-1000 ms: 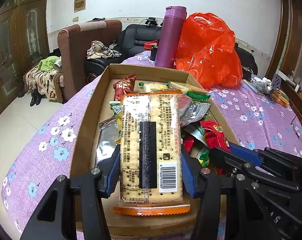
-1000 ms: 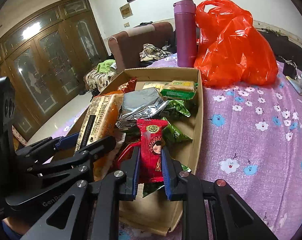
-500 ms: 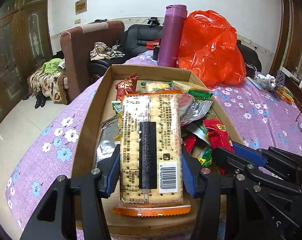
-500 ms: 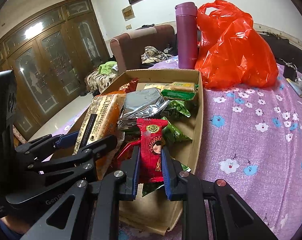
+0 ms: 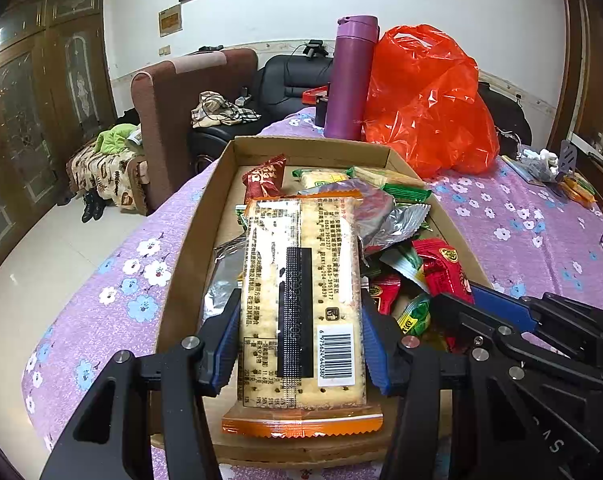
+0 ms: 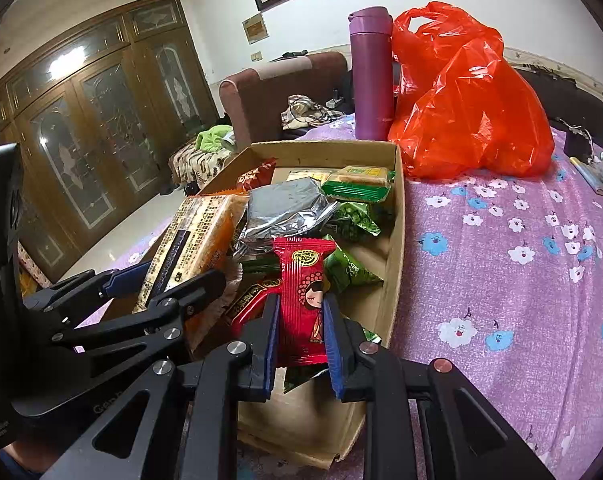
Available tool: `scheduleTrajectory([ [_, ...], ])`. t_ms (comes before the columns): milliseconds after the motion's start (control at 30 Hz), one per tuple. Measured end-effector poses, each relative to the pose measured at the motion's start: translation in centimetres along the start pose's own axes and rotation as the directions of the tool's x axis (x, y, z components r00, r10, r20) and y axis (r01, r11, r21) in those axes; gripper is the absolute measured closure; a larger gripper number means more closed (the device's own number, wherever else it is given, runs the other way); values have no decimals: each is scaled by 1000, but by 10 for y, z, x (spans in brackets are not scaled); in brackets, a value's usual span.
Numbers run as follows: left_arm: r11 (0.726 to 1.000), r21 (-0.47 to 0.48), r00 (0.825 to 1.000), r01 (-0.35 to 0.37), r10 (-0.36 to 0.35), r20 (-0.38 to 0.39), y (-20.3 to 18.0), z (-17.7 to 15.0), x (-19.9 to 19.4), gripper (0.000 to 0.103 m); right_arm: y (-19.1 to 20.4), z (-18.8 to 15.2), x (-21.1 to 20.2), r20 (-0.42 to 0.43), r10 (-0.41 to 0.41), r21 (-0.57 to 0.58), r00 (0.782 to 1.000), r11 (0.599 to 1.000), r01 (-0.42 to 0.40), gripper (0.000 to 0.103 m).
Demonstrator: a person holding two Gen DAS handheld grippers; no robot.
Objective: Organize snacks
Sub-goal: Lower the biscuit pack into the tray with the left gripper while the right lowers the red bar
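Note:
A shallow cardboard box [image 5: 189,248] [image 6: 397,216] full of snack packets lies on a purple flowered cloth. My left gripper [image 5: 299,320] is shut on a long cracker pack [image 5: 301,300] with orange ends, held lengthwise over the box's near-left part; the same cracker pack [image 6: 197,240] shows in the right wrist view. My right gripper [image 6: 299,320] is shut on a small red packet [image 6: 305,292] with a cartoon girl, just above the heap. In the left wrist view the right gripper [image 5: 501,320] reaches in from the right. Silver foil bag [image 6: 281,208] and green packets [image 6: 357,188] lie behind.
A purple flask [image 5: 351,80] and a red-orange plastic bag [image 5: 429,104] stand on the table behind the box. Small items [image 5: 541,164] lie at the far right. Sofas [image 5: 173,100] and wooden cabinet doors [image 6: 93,128] are beyond the table's left edge.
The left wrist view has tipped slightly, so the box and room sit a little lower in frame. Both grips hold the same packets as before.

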State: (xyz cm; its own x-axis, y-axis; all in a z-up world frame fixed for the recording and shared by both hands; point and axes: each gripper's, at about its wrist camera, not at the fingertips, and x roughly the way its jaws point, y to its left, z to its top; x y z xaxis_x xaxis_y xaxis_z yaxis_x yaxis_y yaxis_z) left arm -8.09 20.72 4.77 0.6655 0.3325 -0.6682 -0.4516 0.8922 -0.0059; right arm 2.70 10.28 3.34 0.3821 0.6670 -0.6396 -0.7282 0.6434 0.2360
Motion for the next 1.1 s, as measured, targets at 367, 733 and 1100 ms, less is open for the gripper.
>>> scheduleTrajectory([
  [367,1000,1,1000,-21,21,11,-2,-1,-4,50,2,0,-2,12,6,0,1000,1000,-6,79],
  [733,999,5,999,-40,40,28,-3,-4,-8,50,3,0,-10,28,26,9,999,1000,-27,79],
  [1100,998,7,998,-60,60,22,-5,-10,-12,39,1,0,-23,64,31,23,997,999,-33,79],
])
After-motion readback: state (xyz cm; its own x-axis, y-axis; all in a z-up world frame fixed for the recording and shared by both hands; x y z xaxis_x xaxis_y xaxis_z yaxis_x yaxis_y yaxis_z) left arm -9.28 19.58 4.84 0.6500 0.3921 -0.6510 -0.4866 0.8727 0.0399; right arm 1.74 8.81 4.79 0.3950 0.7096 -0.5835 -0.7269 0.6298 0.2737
